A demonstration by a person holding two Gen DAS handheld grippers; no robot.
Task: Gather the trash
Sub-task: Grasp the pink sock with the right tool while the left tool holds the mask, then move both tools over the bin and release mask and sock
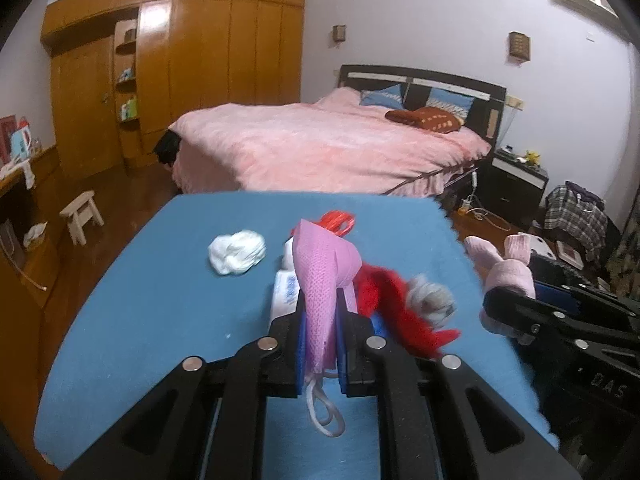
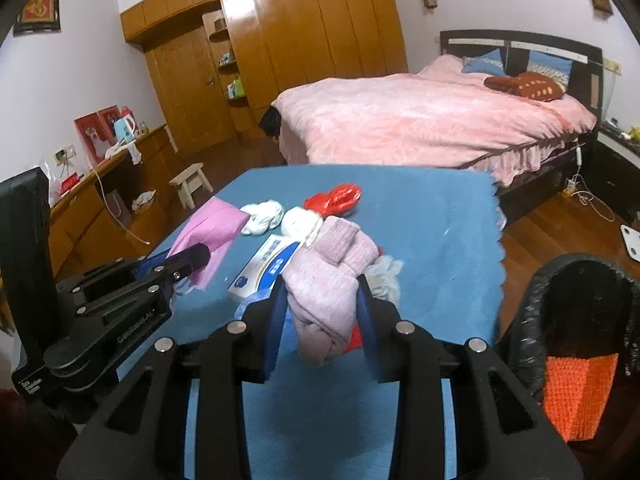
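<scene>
Left tool [image 1: 320, 312] pinching pink mask [image 1: 320, 276], right tool [image 2: 322, 312] gripping pink knit sock [image 2: 332, 280]

You see a matt blue felt-like cloth [image 1: 160, 300] covering the table, with a woven-textured pink mask [image 1: 320, 280] and a soft knitted pink sock [image 2: 332, 280] above it. The red bag [image 2: 336, 198] looks glossy plastic; the wardrobe [image 2: 300, 40] is shiny varnished wood.

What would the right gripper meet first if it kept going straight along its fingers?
Probably the blue-and-white packet on the blue table, just ahead of the right gripper, which is shut on a pink sock. Depth is unclear; the sock hides part of the line.
</scene>
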